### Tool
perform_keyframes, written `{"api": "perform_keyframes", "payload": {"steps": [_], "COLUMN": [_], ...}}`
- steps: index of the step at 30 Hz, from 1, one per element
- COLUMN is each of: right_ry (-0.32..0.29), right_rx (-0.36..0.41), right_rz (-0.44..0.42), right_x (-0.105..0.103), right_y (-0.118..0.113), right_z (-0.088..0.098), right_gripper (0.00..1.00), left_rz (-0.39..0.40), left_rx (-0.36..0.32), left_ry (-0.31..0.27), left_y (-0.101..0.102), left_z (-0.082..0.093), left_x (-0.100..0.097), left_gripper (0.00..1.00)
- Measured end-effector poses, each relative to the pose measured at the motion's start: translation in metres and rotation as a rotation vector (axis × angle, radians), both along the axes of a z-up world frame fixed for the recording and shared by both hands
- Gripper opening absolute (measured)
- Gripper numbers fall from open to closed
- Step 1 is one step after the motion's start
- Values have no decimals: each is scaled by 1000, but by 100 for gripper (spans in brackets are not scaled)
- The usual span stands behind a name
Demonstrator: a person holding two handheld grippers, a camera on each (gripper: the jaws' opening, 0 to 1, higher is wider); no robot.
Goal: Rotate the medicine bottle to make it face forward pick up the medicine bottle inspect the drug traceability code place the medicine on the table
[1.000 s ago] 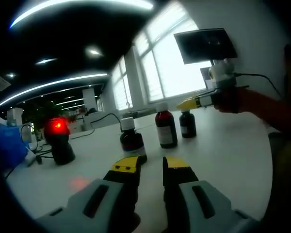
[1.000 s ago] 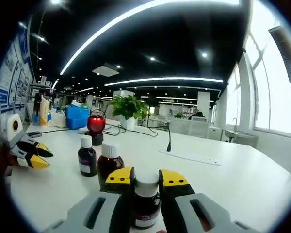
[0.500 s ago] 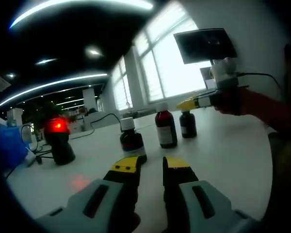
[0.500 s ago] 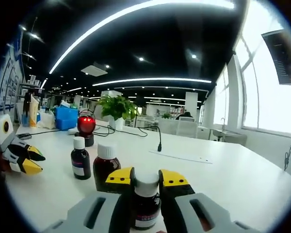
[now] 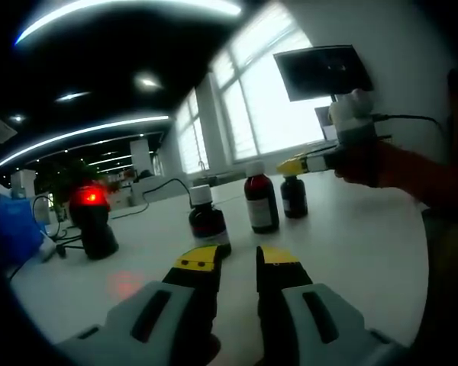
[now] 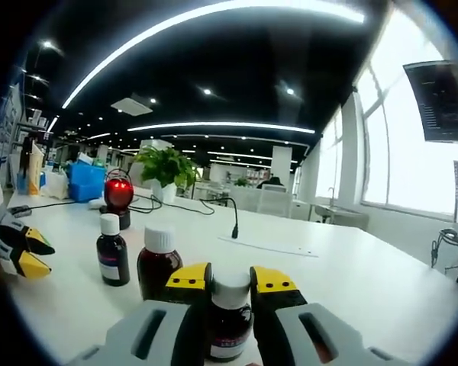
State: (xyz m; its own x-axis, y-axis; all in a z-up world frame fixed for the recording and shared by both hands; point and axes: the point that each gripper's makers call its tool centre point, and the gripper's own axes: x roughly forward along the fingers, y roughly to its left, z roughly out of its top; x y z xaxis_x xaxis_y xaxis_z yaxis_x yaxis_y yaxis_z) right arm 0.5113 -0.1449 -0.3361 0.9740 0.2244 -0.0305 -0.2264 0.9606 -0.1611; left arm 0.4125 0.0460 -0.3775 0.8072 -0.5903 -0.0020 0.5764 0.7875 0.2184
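Observation:
Three brown medicine bottles with white caps stand on the white table (image 5: 359, 244): a near bottle (image 5: 208, 218), a middle bottle (image 5: 261, 201) and a far bottle (image 5: 294, 197). My right gripper (image 5: 296, 165), held by a hand, grips the far bottle at its cap. In the right gripper view that bottle (image 6: 230, 314) sits between the yellow-tipped jaws of my right gripper (image 6: 230, 284), with the two other bottles (image 6: 112, 250) (image 6: 157, 261) behind it. My left gripper (image 5: 237, 259) hovers low over the table in front of the near bottle, open, with nothing between its fingers; in the right gripper view the left gripper (image 6: 20, 252) appears at the left.
A black scanner with a red light (image 5: 91, 219) stands at the left of the table, its red spot (image 5: 124, 285) falling on the tabletop. A blue bin (image 6: 85, 172), a potted plant (image 6: 165, 166), a gooseneck microphone (image 6: 233, 221) and cables lie farther back. A monitor (image 5: 323, 70) hangs by the windows.
The right gripper view has swung, so the scene behind slides left while the bottle stays between its jaws. In the left gripper view the right hand shifts slightly. My left gripper has not moved.

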Motion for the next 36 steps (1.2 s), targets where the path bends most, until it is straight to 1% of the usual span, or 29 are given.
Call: {"api": "perform_keyframes", "payload": {"steps": [2, 5, 9, 12, 13, 16, 19, 21, 23, 24, 26, 31, 32, 36], "right_ry": [-3, -21, -25, -48, -56, -59, -50, -32, -12, -5, 2, 13, 16, 22], "right_rx": [-11, -60, -66, -75, -68, -24, 67, 136, 184, 182, 180, 147, 144, 133], "right_rz": [-16, -31, -27, -8, 4, 35, 94, 134, 174, 190, 196, 223, 235, 286], "right_x": [0, -1, -2, -5, -5, -7, -10, -11, -11, -11, -11, -10, -6, -7], "right_y": [0, 1, 0, -1, -2, -3, -4, -4, -4, -5, -8, -10, -11, -4], "right_z": [0, 0, 1, 5, 8, 14, 19, 20, 19, 19, 18, 14, 13, 12], "right_gripper": [16, 17, 17, 19, 21, 21, 21, 20, 20, 20, 20, 20, 20, 20], "left_rz": [0, -1, 0, 0, 0, 0, 0, 1, 1, 1, 2, 3, 3, 4], "left_rx": [1, 0, 0, -1, -1, 0, 1, 1, 2, 2, 2, 2, 3, 3], "left_ry": [0, 0, -1, -1, -1, -1, -1, -1, -1, -1, 0, 1, 1, 2], "left_y": [0, 0, 0, 0, 0, 0, 0, 0, 0, 0, 0, 0, 0, 0], "left_z": [0, 0, 0, 0, 0, 0, 0, 0, 0, 0, 0, 0, 0, 0], "left_x": [0, 0, 0, -1, -1, -1, -1, -1, 0, 0, 0, 0, 1, 1], "left_gripper": [12, 12, 12, 12, 12, 12, 12, 12, 12, 12, 12, 12, 12, 12]}}
